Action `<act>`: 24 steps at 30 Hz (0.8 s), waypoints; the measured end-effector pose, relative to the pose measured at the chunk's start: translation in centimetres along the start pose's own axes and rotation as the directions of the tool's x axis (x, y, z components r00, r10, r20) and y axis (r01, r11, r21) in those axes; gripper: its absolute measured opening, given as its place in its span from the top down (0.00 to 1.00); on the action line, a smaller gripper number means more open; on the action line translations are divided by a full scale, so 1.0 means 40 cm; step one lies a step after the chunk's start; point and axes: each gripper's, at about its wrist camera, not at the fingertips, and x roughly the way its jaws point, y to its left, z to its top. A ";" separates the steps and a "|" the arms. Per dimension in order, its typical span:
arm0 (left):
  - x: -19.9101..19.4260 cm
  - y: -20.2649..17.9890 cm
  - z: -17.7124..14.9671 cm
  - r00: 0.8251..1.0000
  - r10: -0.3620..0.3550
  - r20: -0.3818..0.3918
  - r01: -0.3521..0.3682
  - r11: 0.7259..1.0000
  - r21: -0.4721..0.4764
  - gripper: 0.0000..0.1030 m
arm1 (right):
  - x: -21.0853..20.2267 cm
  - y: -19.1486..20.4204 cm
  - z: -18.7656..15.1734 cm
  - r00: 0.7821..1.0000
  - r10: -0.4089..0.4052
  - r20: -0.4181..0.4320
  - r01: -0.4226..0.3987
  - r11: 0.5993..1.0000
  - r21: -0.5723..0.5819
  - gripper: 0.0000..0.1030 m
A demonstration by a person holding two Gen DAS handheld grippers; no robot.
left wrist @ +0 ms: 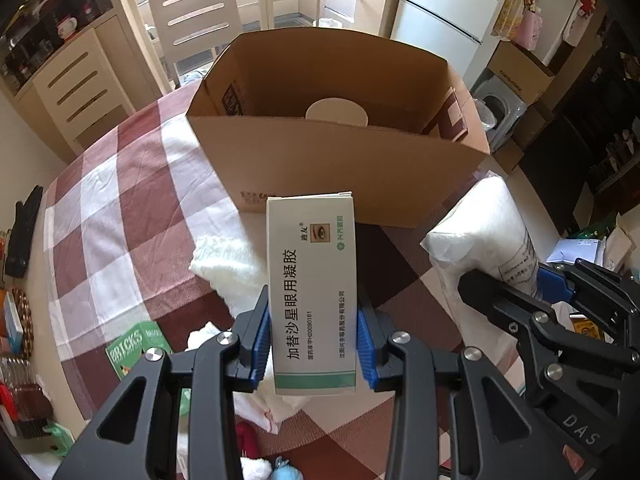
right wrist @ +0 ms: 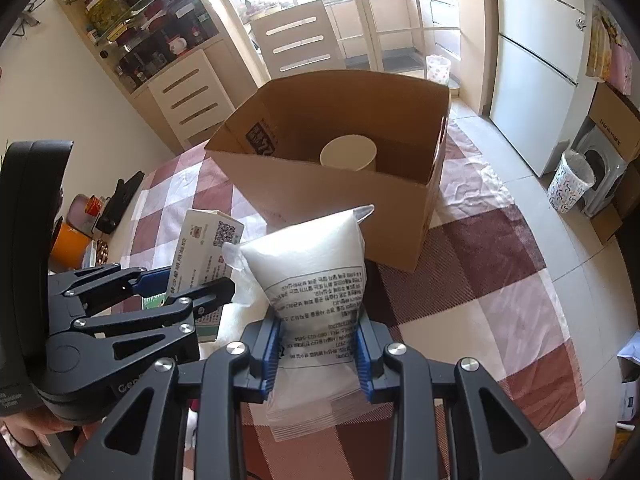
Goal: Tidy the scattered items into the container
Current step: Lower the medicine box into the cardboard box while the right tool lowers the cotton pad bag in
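Observation:
My left gripper [left wrist: 314, 344] is shut on a white and green medicine box [left wrist: 312, 288], held upright above the checked tablecloth. Just ahead of it stands an open cardboard box [left wrist: 340, 168] with a round pale cup [left wrist: 336, 113] inside. My right gripper [right wrist: 318, 352] is shut on a white bag [right wrist: 316, 264] with printed text, also short of the cardboard box [right wrist: 332, 200]. In the right wrist view the left gripper [right wrist: 188, 284] and its medicine box [right wrist: 204, 248] show at the left. The right gripper [left wrist: 520, 292] with the bag [left wrist: 484, 232] appears at the right of the left wrist view.
A white cloth [left wrist: 232, 272], a green "BRICKS" box [left wrist: 132, 348] and small soft items [left wrist: 264, 468] lie on the table below my left gripper. Clutter lines the table's left edge [left wrist: 20, 320]. A chair [right wrist: 296, 40] stands behind the cardboard box; a fridge [right wrist: 536, 80] is at the right.

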 end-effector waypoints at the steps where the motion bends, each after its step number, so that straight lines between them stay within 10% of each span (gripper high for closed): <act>1: 0.002 0.001 0.009 1.000 -0.004 -0.001 0.004 1.000 0.002 0.64 | 0.001 -0.002 0.007 1.000 -0.002 0.002 0.002 1.000 0.000 0.69; 24: -0.061 0.035 0.313 0.985 -0.154 0.075 0.153 0.988 0.018 0.64 | -0.034 -0.021 0.242 0.993 -0.002 0.117 0.002 1.000 -0.005 0.69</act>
